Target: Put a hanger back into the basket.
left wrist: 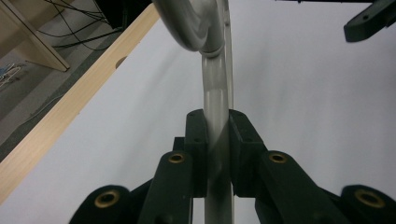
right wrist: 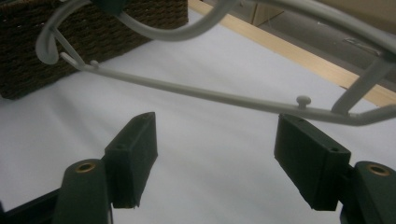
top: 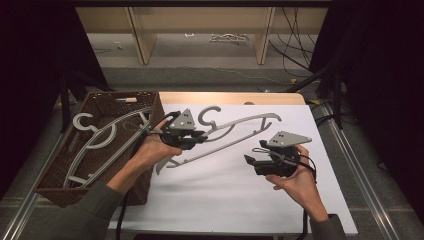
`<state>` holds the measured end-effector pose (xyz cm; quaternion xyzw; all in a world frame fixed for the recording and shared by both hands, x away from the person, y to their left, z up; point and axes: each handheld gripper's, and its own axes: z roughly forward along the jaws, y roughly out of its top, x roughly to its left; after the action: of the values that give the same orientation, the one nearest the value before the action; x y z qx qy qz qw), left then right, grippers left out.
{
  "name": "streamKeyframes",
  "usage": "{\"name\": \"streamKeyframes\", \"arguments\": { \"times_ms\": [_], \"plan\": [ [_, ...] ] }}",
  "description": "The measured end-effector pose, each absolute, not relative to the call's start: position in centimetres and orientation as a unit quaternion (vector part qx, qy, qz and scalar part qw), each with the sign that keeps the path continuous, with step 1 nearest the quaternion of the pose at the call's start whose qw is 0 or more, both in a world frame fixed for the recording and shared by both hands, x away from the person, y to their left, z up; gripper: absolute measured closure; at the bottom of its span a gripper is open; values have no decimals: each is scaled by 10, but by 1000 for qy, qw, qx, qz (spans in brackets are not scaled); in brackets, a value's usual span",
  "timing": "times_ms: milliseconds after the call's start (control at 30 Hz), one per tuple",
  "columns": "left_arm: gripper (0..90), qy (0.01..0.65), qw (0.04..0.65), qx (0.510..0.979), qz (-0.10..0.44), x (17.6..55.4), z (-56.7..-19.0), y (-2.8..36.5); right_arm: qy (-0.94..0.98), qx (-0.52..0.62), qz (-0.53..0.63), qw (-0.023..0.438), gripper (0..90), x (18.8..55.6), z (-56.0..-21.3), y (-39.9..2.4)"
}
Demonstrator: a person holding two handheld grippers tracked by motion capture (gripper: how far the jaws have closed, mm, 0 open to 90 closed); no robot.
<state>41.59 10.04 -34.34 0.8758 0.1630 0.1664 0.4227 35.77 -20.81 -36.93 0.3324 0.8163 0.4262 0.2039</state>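
A grey plastic hanger (top: 243,123) hangs tilted above the white sheet, its far end toward the right. My left gripper (top: 202,135) is shut on its arm just below the hook. The left gripper view shows the pads (left wrist: 198,140) pressing both sides of the grey hanger (left wrist: 215,88). My right gripper (top: 248,161) is held low at the right, open and empty. In the right gripper view the right gripper (right wrist: 219,140) has its jaws wide apart, and the thin hanger bar (right wrist: 196,93) passes just beyond the tips without touching them. A second grey hanger (top: 100,140) lies in the wicker basket (top: 50,170).
The brown wicker basket stands at the table's left, and its wall (right wrist: 28,60) is close beyond the hanger's end. The white sheet (top: 225,200) covers the table. A wooden edge (top: 230,97) runs along the far side. Cables and shelf legs (top: 142,40) are on the floor behind.
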Motion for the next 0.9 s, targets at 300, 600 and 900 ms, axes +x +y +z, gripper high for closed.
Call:
{"name": "streamKeyframes", "arguments": {
  "times_ms": [300, 600, 900],
  "plan": [
    [798, 203, 456, 854, 144, 403, -318, 123, 807, 335, 447, 191, 303, 351, -379, -206],
    [798, 217, 485, 839, 121, 388, -297, 143, 802, 341, 460, 172, 266, 344, -391, -206],
    [798, 248, 507, 820, 100, 384, -277, 171, 796, 348, 464, 173, 265, 337, -398, -213]
  ]
}}
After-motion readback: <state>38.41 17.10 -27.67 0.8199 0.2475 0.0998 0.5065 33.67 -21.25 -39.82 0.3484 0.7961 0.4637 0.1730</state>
